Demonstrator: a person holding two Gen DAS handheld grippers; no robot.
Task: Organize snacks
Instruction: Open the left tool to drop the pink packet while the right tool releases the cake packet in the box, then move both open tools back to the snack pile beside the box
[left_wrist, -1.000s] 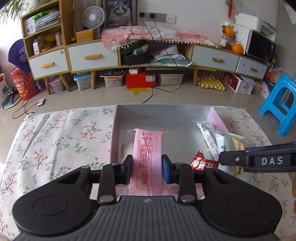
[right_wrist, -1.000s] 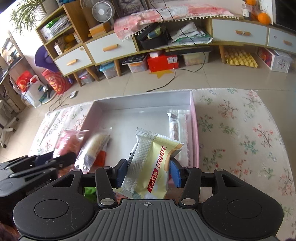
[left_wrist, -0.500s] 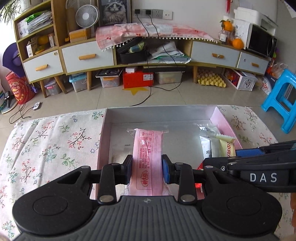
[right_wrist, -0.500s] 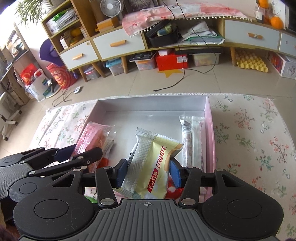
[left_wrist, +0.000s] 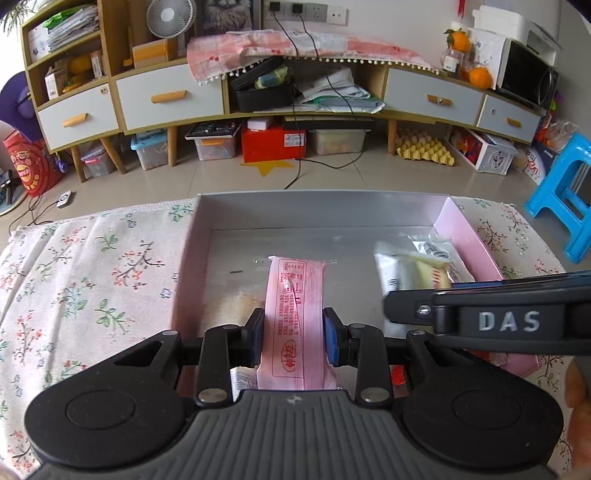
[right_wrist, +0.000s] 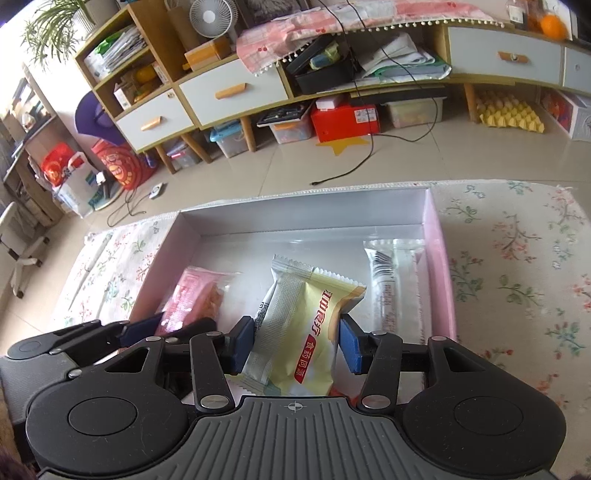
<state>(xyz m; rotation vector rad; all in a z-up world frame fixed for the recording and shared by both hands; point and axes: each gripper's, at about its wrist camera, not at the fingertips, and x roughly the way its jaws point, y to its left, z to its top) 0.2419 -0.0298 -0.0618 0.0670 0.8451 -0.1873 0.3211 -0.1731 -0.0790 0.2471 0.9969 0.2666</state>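
Two snack packets are held over an open pink tray (left_wrist: 465, 236) on a floral tablecloth (left_wrist: 92, 280).
On the left, a pink packet (left_wrist: 295, 317) is clamped in the left gripper (left_wrist: 293, 341); to its right, a yellow-and-silver packet (right_wrist: 303, 332) is pinched by the right gripper (right_wrist: 295, 349); a clear-wrapped packet (right_wrist: 395, 291) lies in the tray beside the right wall.

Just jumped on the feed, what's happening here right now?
A person is sorting snacks into a shallow box on a floral tablecloth. The left gripper clamps a pink snack packet; the right gripper clamps a yellow and silver packet. Both hang over the box, where a clear-wrapped packet lies along the right wall.
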